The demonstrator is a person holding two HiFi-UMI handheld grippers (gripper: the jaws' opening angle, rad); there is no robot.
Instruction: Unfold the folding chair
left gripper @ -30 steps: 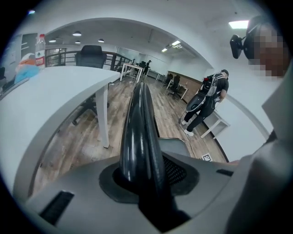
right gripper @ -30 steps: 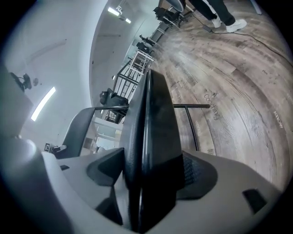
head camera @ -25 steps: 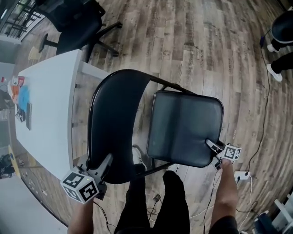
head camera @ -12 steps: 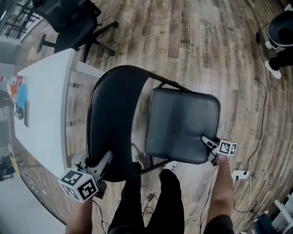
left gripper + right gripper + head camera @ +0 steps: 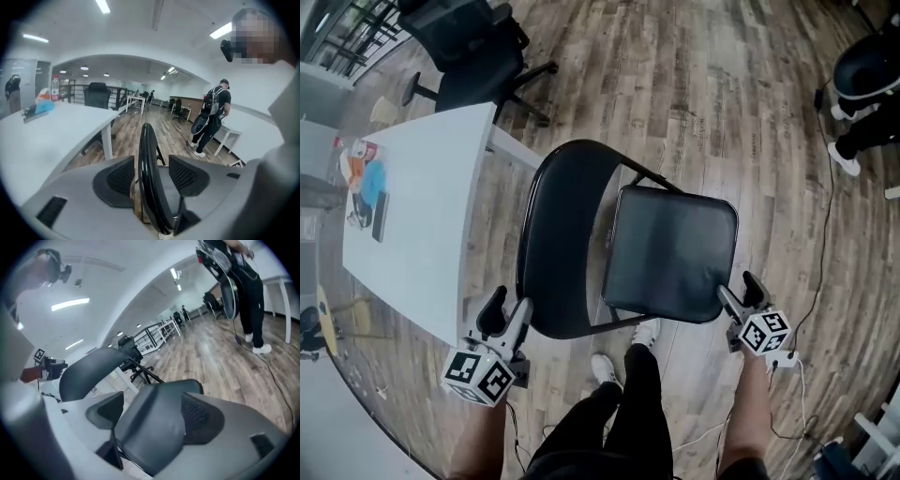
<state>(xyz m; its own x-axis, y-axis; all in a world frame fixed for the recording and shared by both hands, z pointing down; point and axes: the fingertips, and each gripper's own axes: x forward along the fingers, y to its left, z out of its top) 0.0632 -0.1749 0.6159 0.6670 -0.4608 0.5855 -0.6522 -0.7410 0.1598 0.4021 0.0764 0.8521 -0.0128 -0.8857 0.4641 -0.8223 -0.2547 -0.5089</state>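
Folding chair [image 5: 670, 248] stands opened out on the wood floor [image 5: 722, 112], seat flat and backrest [image 5: 564, 234] upright. White table [image 5: 422, 216] is just beside the chair on its backrest side.

Left gripper [image 5: 508, 307]: at the chair's near-left, just off the lower rim of the backrest. Jaws are opening. In the left gripper view the backrest's thin black edge [image 5: 147, 168] stands in line between the two pads [image 5: 117, 178], with a gap on each side. Neither pad presses on it, so nothing is gripped.

Right gripper [image 5: 738, 284]: at the chair's near-right, just beside the seat's near corner. Jaws spread wide. In the right gripper view the seat [image 5: 150, 427] fills the space between the fingers [image 5: 199, 416] and overlaps the left one. No clamping shows, and I cannot tell whether a finger brushes the seat edge.

The person's legs [image 5: 619, 412] are directly at the chair's near side, between the two grippers.
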